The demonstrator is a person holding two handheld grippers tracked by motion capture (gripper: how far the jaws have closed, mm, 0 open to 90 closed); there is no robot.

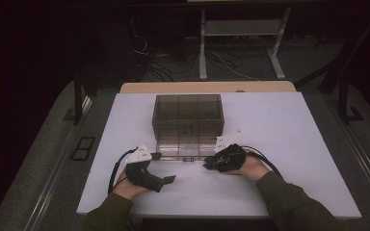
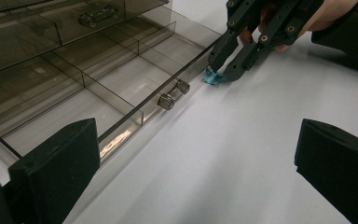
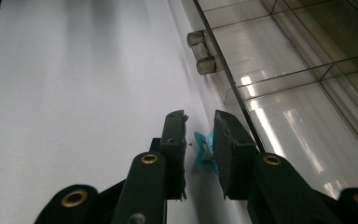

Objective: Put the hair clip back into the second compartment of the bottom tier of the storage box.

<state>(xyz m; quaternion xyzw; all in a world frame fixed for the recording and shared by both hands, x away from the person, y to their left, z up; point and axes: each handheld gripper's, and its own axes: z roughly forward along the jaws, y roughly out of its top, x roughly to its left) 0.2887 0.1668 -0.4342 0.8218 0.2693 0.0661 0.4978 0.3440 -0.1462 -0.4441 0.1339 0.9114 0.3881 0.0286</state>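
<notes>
A small blue star-shaped piece [image 3: 204,151] lies on the white table, right against the front of the pulled-out clear drawer [image 3: 279,93]. My right gripper [image 3: 200,122] straddles it, with the jaws narrowly open on either side and the tips low on the table. The left gripper view shows the same star [image 2: 211,78] under the right gripper [image 2: 219,72]. My left gripper [image 2: 196,154] is wide open and holds nothing, aimed along the drawer front. In the high view the left gripper [image 1: 164,167] and right gripper [image 1: 206,166] sit just in front of the drawer [image 1: 180,149].
A smoky clear organizer box [image 1: 188,115] stands mid-table on the white board [image 1: 289,144]. Its drawer has divided compartments and a two-post handle [image 2: 174,93]. A small dark toy car [image 2: 95,16] lies in a far compartment. Bare table surrounds both hands.
</notes>
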